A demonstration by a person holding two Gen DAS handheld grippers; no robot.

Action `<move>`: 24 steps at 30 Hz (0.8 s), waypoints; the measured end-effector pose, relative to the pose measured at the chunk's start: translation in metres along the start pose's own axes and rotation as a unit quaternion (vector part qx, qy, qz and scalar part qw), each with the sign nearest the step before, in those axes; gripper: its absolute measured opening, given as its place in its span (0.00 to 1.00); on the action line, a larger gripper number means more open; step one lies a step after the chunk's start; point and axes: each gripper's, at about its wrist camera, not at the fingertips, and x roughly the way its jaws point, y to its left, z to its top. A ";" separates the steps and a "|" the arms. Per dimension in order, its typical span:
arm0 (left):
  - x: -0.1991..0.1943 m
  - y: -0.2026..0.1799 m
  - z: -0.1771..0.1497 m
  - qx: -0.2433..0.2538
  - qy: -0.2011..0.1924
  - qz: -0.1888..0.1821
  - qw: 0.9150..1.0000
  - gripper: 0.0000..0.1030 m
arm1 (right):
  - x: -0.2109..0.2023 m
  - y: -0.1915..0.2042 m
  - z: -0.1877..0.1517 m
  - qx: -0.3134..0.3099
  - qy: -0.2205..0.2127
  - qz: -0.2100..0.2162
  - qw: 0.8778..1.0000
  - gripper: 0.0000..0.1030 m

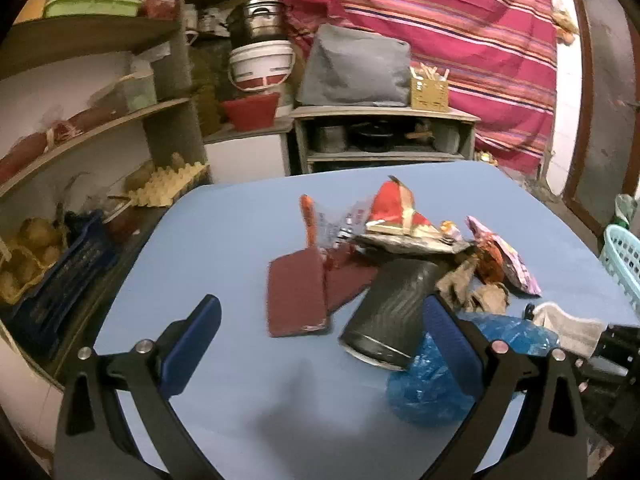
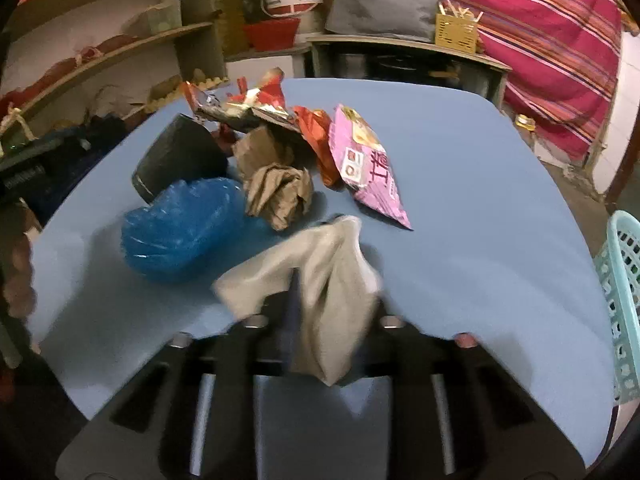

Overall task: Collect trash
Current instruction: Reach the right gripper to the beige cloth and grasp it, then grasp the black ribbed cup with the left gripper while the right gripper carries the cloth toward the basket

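Trash lies piled on a blue table (image 1: 220, 248): a black cup (image 1: 388, 312) on its side, dark red cards (image 1: 296, 296), a red foil wrapper (image 1: 396, 208), crumpled brown paper (image 2: 280, 192), a pink wrapper (image 2: 368, 164) and a blue plastic bag (image 2: 180, 228). My left gripper (image 1: 320, 320) is open just short of the pile. The cup's rim and the cards lie between its blue fingers, untouched. My right gripper (image 2: 320, 300) is shut on a crumpled pale grey paper (image 2: 344, 264), which hides its fingertips. That paper (image 1: 568, 324) also shows at the right of the left wrist view.
A teal plastic basket (image 2: 620, 300) stands past the table's right edge. Shelves with egg trays (image 1: 168, 188) and a dark blue crate (image 1: 68, 280) crowd the left side. A low cabinet (image 1: 384, 136) and a striped cloth (image 1: 460, 40) stand behind the table.
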 end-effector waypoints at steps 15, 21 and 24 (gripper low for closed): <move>0.040 -0.016 0.005 0.010 0.050 -0.045 0.998 0.75 | -0.045 -0.087 0.022 0.073 -0.059 -0.045 0.995 0.17; 0.048 -0.032 0.000 0.037 0.049 -0.063 0.996 0.68 | -0.037 -0.087 0.021 0.071 -0.044 -0.045 0.995 0.17; 0.052 -0.041 -0.003 0.051 0.058 -0.062 0.995 0.59 | -0.040 -0.085 0.021 0.067 -0.050 -0.046 0.995 0.17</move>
